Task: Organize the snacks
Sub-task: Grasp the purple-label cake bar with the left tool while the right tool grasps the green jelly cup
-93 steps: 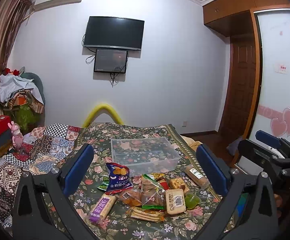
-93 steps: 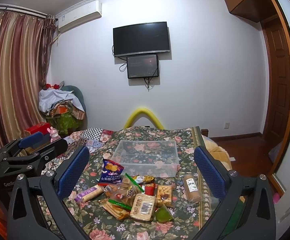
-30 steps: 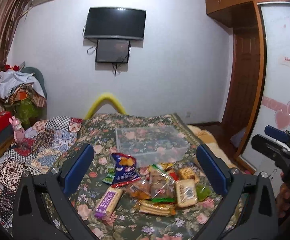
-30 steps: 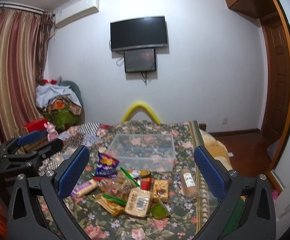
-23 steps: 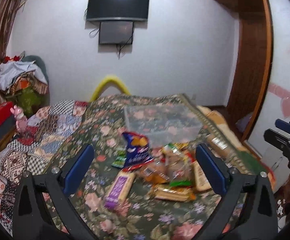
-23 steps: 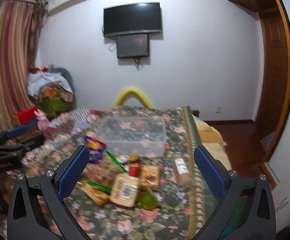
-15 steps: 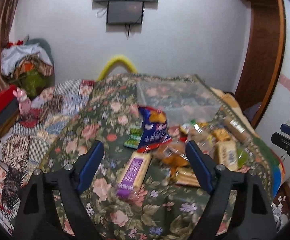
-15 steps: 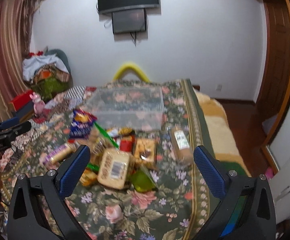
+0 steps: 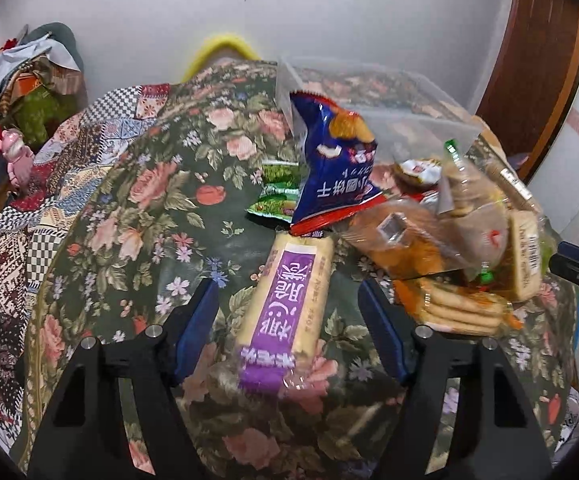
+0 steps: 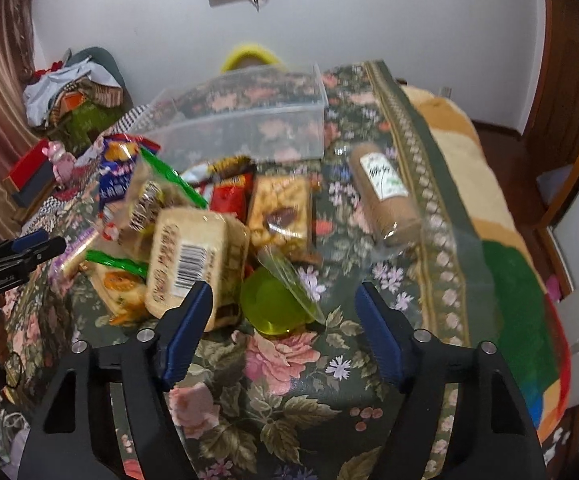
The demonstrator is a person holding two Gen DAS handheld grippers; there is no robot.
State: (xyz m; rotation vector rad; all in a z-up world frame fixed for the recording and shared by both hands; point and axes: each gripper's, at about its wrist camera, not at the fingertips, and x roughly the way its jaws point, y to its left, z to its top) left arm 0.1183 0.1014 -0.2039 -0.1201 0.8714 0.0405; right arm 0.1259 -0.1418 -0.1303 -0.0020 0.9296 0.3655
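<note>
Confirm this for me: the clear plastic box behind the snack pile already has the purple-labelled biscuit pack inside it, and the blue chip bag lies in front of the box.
Not quite. The purple-labelled biscuit pack is not in the clear plastic box; it lies on the floral cloth, between the fingers of the left gripper, whose jaws are closing but not touching it. The left wrist view shows this. The blue chip bag does lie in front of the box.

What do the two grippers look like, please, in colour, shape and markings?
Both look the same. The left gripper and the right gripper each have a black forked frame with triangular cut-outs and silver bolt heads. Each finger ends in a long blue pad. The left gripper's side, seen from the right camera, bears small white lettering, too blurred to read.
</note>
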